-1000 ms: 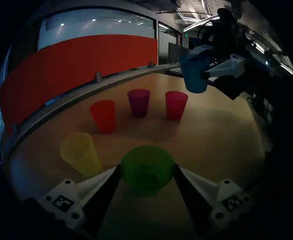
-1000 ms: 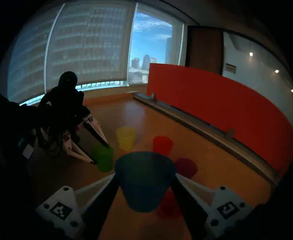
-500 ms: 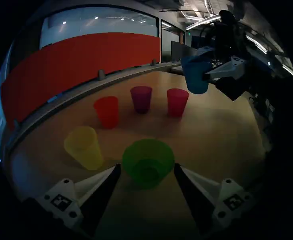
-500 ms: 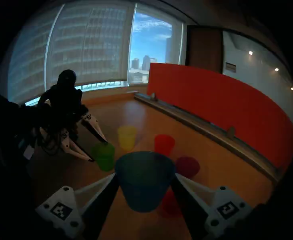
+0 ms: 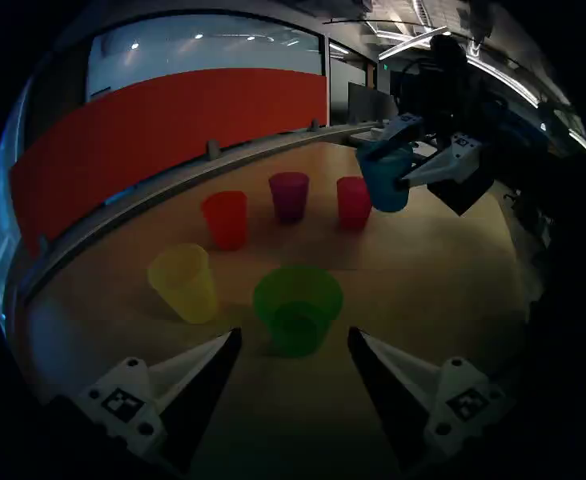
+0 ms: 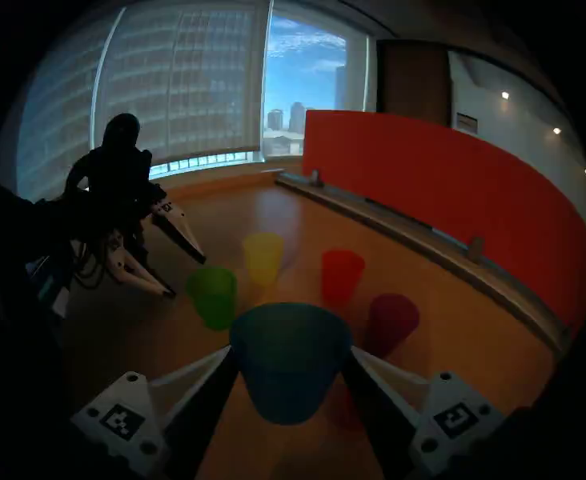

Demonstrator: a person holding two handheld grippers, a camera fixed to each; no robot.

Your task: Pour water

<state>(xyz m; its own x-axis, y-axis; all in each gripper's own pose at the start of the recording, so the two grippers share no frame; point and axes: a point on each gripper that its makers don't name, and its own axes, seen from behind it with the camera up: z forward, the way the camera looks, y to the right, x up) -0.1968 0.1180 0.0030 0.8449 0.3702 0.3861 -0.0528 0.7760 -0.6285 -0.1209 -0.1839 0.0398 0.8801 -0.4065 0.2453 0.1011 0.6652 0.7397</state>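
**Left gripper view.** My left gripper (image 5: 293, 332) is spread wide. The green cup (image 5: 297, 308) stands on the table (image 5: 453, 272) just ahead of its fingertips, untouched on either side. The rear ends of the fingers are cut off at the lower edge. Beyond stand the yellow cup (image 5: 183, 282), orange cup (image 5: 226, 219), purple cup (image 5: 289, 196) and red cup (image 5: 353, 202). My right gripper (image 5: 389, 164), dark and hard to make out, clamps the blue cup (image 5: 385, 188) in the air just beside the red cup, overlapping its right edge.

**Right gripper view.** The blue cup sits between both fingers and hides most of the red cup. In this dim light I cannot tell whether any cup contains water.
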